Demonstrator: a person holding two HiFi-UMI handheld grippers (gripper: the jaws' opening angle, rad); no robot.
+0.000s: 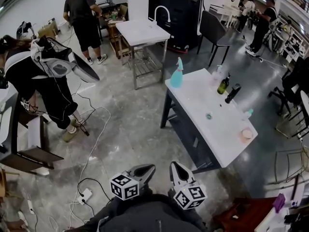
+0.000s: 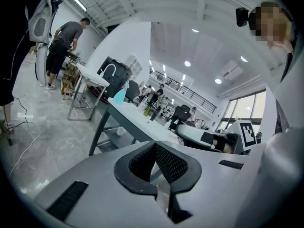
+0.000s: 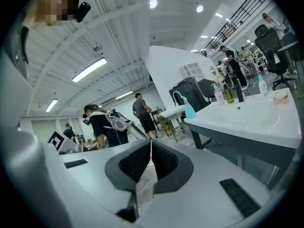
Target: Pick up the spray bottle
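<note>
The spray bottle (image 1: 176, 75) is pale turquoise and see-through, with a lighter trigger head, and it stands upright. It sits at the 11 o'clock corner of the white table (image 1: 195, 100), close to the edge, about 1 o'clock from the head view's centre.

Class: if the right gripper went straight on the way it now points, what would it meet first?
Probably nothing near: the right gripper, jaws shut, aims over floor, passing left of the white table. The small sink table stands farther along that line, but depth is unclear.
</note>
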